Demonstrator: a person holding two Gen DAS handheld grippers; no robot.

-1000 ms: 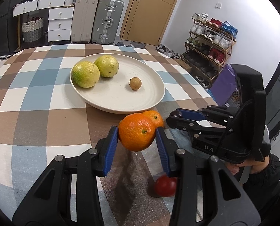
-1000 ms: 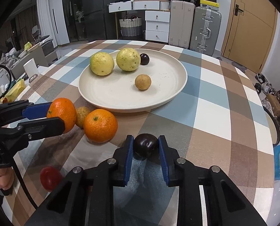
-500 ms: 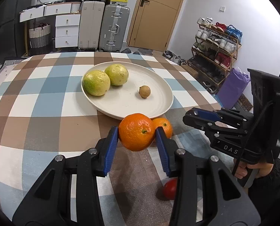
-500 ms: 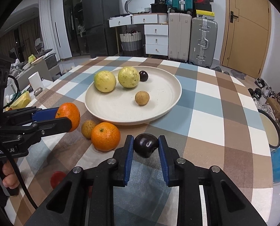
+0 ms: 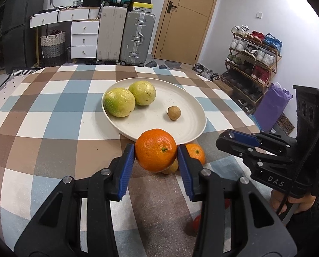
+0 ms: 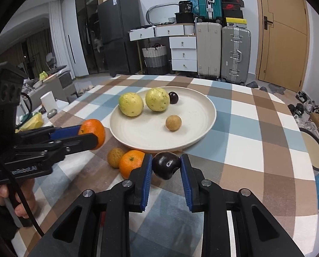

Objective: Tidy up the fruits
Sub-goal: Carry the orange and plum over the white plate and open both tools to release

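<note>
The left tool [image 5: 156, 157] is clamped on a round orange mandarin [image 5: 155, 150], held above the checked-cloth counter [image 5: 52, 115] just short of the wide cream plate [image 5: 187, 128]. The right tool [image 6: 166, 167] grips a dark purple plum [image 6: 166, 165], also lifted, at the plate's 6 o'clock edge. Between the two tools, on the counter, lie a second orange mandarin [image 6: 130, 163] and a small tan fruit [image 6: 116, 157], touching each other and close against the plate rim. On the plate sit four fruits: two yellow-green guavas [image 6: 131, 104] side by side at 11 o'clock, one dark plum [image 6: 173, 97] beside them at 12, and one small brown longan [image 6: 173, 123] near the centre. A red fruit [image 5: 196, 222] lies partly hidden behind the left tool.
</note>
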